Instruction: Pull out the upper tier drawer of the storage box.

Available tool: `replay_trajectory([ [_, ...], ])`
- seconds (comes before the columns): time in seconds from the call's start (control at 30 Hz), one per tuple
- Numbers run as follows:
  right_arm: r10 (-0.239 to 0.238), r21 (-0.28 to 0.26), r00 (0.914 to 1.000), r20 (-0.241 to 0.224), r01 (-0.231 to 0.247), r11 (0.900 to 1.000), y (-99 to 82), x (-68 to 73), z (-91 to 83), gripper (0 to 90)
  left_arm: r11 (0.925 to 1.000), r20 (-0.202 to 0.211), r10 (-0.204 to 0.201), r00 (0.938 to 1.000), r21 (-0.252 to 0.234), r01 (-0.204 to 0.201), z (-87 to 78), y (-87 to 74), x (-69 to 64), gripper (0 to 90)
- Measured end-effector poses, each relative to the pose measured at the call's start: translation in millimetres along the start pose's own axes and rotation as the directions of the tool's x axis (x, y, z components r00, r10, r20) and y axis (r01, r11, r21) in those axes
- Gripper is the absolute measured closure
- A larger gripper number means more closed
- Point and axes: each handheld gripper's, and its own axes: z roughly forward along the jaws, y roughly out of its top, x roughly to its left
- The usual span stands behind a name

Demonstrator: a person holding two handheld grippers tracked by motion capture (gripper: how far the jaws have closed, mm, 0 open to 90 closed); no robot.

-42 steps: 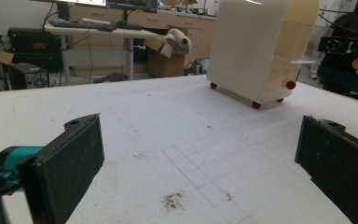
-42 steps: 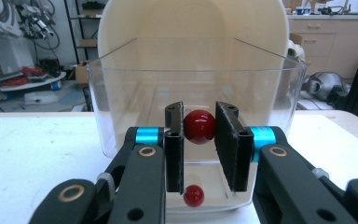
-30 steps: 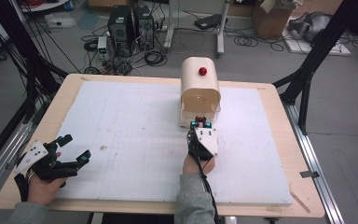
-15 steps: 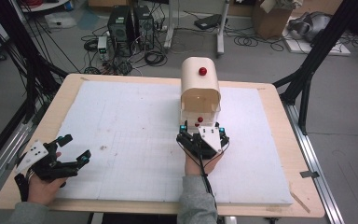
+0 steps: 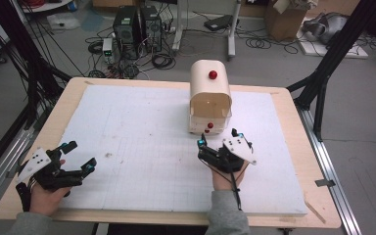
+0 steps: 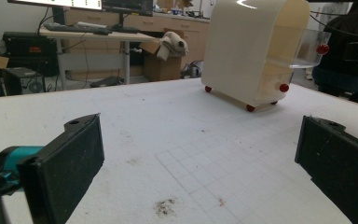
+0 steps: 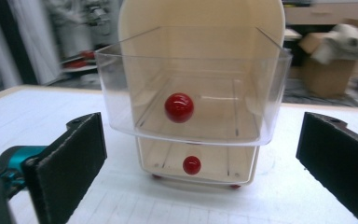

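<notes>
Two open claws: right claw (image 5: 219,139) near drawer unit (image 5: 209,98), left claw (image 5: 76,156) well apart.

A white mat (image 5: 142,142) covers a wooden table (image 5: 293,112). On the floor beyond the far edge stand two computer towers (image 5: 137,24) among loose cables (image 5: 161,61). A cardboard box (image 5: 284,19) sits far right, with black struts (image 5: 333,54) near it.

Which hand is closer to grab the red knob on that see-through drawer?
Probably the right. The right gripper sits open just in front of the cabinet, facing the upper drawer and its red knob. The left gripper is far off by the table's near-left corner.
</notes>
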Motion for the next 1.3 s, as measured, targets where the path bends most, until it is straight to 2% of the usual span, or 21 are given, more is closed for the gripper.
replay_trajectory([
  [0.03, 0.000, 0.000, 1.0000, 0.000, 0.000, 1.0000, 0.0, 0.0, 0.0, 2.6, 1.0000, 0.001, -0.001, 1.0000, 0.001, 0.001, 0.4, 0.0, -0.3, 1.7],
  [0.07, -0.020, 0.018, 0.9987, -0.047, 0.021, 0.9996, 2.7, -14.3, -4.1, 3.1, 1.0000, 0.002, -0.004, 1.0000, 0.000, 0.004, 1.0, 0.1, -0.4, 1.7],
  [0.1, -0.020, 0.018, 0.9987, -0.047, 0.021, 0.9996, 2.7, -14.3, -4.1, 3.1, 1.0000, 0.005, -0.007, 1.0000, -0.003, 0.007, 1.6, 0.3, -0.7, 1.7],
  [0.13, -0.036, 0.034, 0.9922, -0.119, 0.040, 0.9986, 4.4, -30.0, -7.0, 3.0, 1.0000, 0.008, -0.004, 1.0000, -0.005, 0.004, 2.8, 0.8, -0.8, 1.7],
  [0.17, -0.036, 0.034, 0.9922, -0.119, 0.040, 0.9986, 4.4, -30.0, -7.0, 3.0, 1.0000, 0.008, -0.004, 1.0000, -0.005, 0.004, 2.8, 0.8, -0.8, 1.7],
  [0.2, -0.027, 0.042, 0.9813, -0.190, 0.035, 0.9985, 5.2, -45.8, -10.9, 3.0, 1.0000, 0.012, -0.004, 0.9999, -0.004, 0.004, 5.1, 0.6, -1.1, 1.7],
  [0.23, -0.027, 0.042, 0.9813, -0.190, 0.035, 0.9985, 5.2, -45.8, -10.9, 3.0, 1.0000, 0.012, -0.004, 0.9999, -0.004, 0.004, 5.1, 0.6, -1.1, 1.7],
  [0.27, -0.035, 0.047, 0.9715, -0.234, 0.047, 0.9978, 4.7, -60.3, -15.2, 3.0, 1.0000, 0.016, -0.005, 0.9999, 0.000, 0.005, 6.1, 0.3, -1.3, 1.7],
  [0.33, -0.032, 0.051, 0.9666, -0.254, 0.046, 0.9976, 3.8, -67.1, -17.3, 3.0, 1.0000, 0.017, -0.005, 0.9998, 0.003, 0.004, 7.9, 0.0, -1.5, 1.7],
  [0.4, -0.021, 0.051, 0.9566, -0.290, 0.038, 0.9980, -1.4, -86.7, -24.5, 3.0, 1.0000, 0.017, -0.007, 0.9998, 0.002, 0.007, 10.2, 0.3, -1.7, 1.7],
  [0.43, -0.021, 0.051, 0.9566, -0.290, 0.038, 0.9980, -1.4, -86.7, -24.5, 3.0, 1.0000, 0.017, -0.007, 0.9998, 0.002, 0.007, 10.2, 0.3, -1.7, 1.7],
  [0.47, -0.007, 0.039, 0.9527, -0.304, 0.020, 0.9990, -5.1, -99.2, -30.2, 2.9, 1.0000, 0.020, -0.007, 0.9998, 0.003, 0.007, 11.3, 0.0, -2.1, 1.7],
  [0.5, -0.007, 0.039, 0.9527, -0.304, 0.020, 0.9990, -5.1, -99.2, -30.2, 2.9, 1.0000, 0.020, -0.007, 0.9998, 0.003, 0.007, 11.3, 0.0, -2.1, 1.7],
  [0.53, -0.006, 0.026, 0.9485, -0.317, 0.015, 0.9995, -8.6, -111.4, -36.8, 2.9, 1.0000, 0.024, -0.006, 0.9997, 0.006, 0.006, 12.4, -0.4, -2.9, 1.7],
  [0.6, -0.001, 0.027, 0.9487, -0.316, 0.010, 0.9996, -9.3, -113.5, -38.6, 2.9, 0.9999, 0.029, -0.005, 0.9996, 0.009, 0.005, 12.9, -0.4, -3.6, 1.7],
  [0.67, -0.002, 0.005, 0.9466, -0.322, 0.003, 1.0000, -14.5, -127.2, -48.0, 2.9, 1.0000, 0.033, -0.004, 0.9994, 0.007, 0.003, 13.8, -0.2, -4.6, 1.7],
  [0.8, -0.009, -0.041, 0.9532, -0.302, -0.003, 0.9991, -21.4, -137.1, -58.0, 2.8, 1.0000, 0.033, -0.004, 0.9995, 0.001, 0.004, 15.2, 0.6, -4.4, 1.7],
  [0.87, -0.014, -0.048, 0.9563, -0.292, 0.000, 0.9989, -24.6, -138.9, -60.7, 2.7, 1.0000, 0.036, -0.003, 0.9993, 0.005, 0.003, 16.3, 0.5, -4.3, 1.7],
  [1.0, -0.027, -0.042, 0.9549, -0.296, 0.016, 0.9990, -27.4, -142.3, -61.8, 2.7, 1.0000, 0.044, 0.003, 0.9990, 0.007, -0.003, 17.7, 0.1, -5.7, 1.7],
  [1.1, -0.013, -0.044, 0.9565, -0.292, 0.000, 0.9990, -27.9, -143.4, -62.2, 2.7, 0.9999, 0.048, 0.002, 0.9988, 0.012, -0.003, 18.3, -0.3, -5.7, 1.7],
  [1.3, -0.019, -0.041, 0.9512, -0.308, 0.007, 0.9991, -26.8, -140.6, -61.1, 2.7, 0.9999, 0.047, 0.000, 0.9989, 0.011, -0.001, 18.0, -0.4, -4.6, 1.7],
])
